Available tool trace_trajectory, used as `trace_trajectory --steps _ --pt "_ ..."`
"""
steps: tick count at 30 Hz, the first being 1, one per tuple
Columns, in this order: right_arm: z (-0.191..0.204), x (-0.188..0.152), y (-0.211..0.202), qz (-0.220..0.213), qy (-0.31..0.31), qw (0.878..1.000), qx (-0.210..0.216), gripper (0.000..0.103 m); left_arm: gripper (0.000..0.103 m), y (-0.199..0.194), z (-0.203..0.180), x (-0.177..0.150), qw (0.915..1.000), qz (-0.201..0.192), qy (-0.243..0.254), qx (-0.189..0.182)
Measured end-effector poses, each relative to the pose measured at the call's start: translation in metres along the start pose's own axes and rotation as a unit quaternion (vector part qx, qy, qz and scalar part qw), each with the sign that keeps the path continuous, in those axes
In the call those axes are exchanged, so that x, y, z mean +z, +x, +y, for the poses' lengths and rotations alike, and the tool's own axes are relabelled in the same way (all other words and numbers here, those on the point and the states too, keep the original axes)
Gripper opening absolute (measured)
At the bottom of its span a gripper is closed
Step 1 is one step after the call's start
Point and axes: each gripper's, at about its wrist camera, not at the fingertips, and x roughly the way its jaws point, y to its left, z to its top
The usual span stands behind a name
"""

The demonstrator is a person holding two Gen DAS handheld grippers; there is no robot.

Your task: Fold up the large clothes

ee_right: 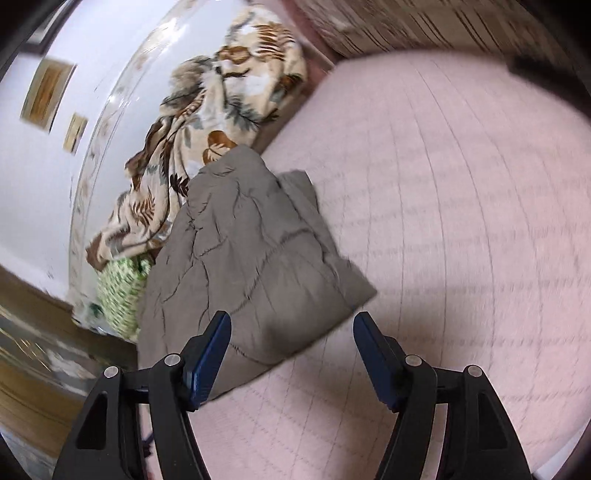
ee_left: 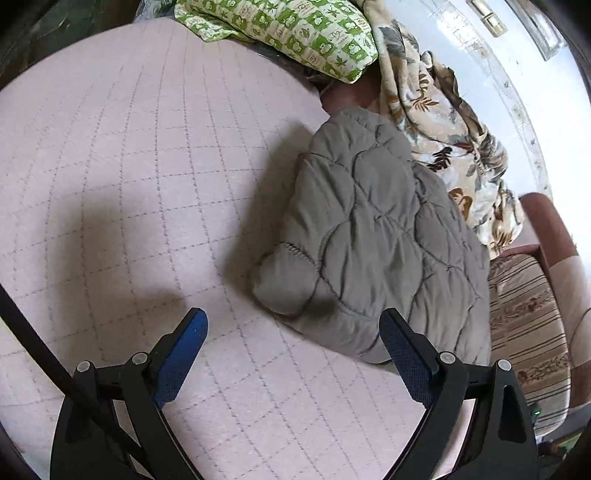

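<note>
A grey quilted padded garment [ee_left: 373, 243] lies folded into a thick bundle on the pink quilted bed cover [ee_left: 147, 166]. In the right wrist view the same garment [ee_right: 243, 258] lies left of centre on the cover [ee_right: 443, 221]. My left gripper [ee_left: 293, 321] is open and empty, above the cover just in front of the bundle's near edge. My right gripper [ee_right: 291, 323] is open and empty, above the bundle's near corner, its left finger [ee_right: 210, 354] over the grey fabric. Neither gripper holds anything.
A green and white patterned pillow [ee_left: 295, 33] lies at the bed's far side. A cream leaf-print blanket [ee_left: 443, 122] is heaped along the white wall, also seen in the right wrist view [ee_right: 207, 129]. A striped cushioned seat [ee_left: 528, 325] stands beside the bed.
</note>
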Motion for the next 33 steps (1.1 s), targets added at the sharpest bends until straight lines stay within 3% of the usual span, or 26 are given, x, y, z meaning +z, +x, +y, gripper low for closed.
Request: trace_trajectory --steps 8,15,19,26,28,33 --pt "-0.012 -0.003 0.015 0.005 0.058 0.998 0.031 0.073 0.094 0.029 -0.001 0.000 0.9976 0.023 -0.057 -0.033" --pt "-0.019 -0.001 0.029 0.004 0.101 0.994 0.039 0.074 0.094 0.043 -0.008 0.000 0.9979 0.022 -0.059 -0.017" --pt "-0.023 -0.003 0.039 0.010 0.123 0.991 0.043 0.074 0.094 0.050 -0.002 0.001 0.9960 0.026 -0.081 -0.029" --pt "-0.025 0.000 0.060 -0.006 0.139 0.990 0.020 0.079 0.094 0.055 -0.003 0.004 0.9960 0.010 -0.085 -0.027" --pt "-0.021 0.003 0.064 -0.013 0.130 0.991 0.016 0.083 0.095 0.057 -0.004 0.005 0.9963 0.004 -0.082 -0.025" --pt "-0.008 0.008 0.077 -0.020 0.090 0.996 -0.008 0.084 0.096 0.063 -0.009 0.010 0.9980 -0.007 -0.062 -0.013"
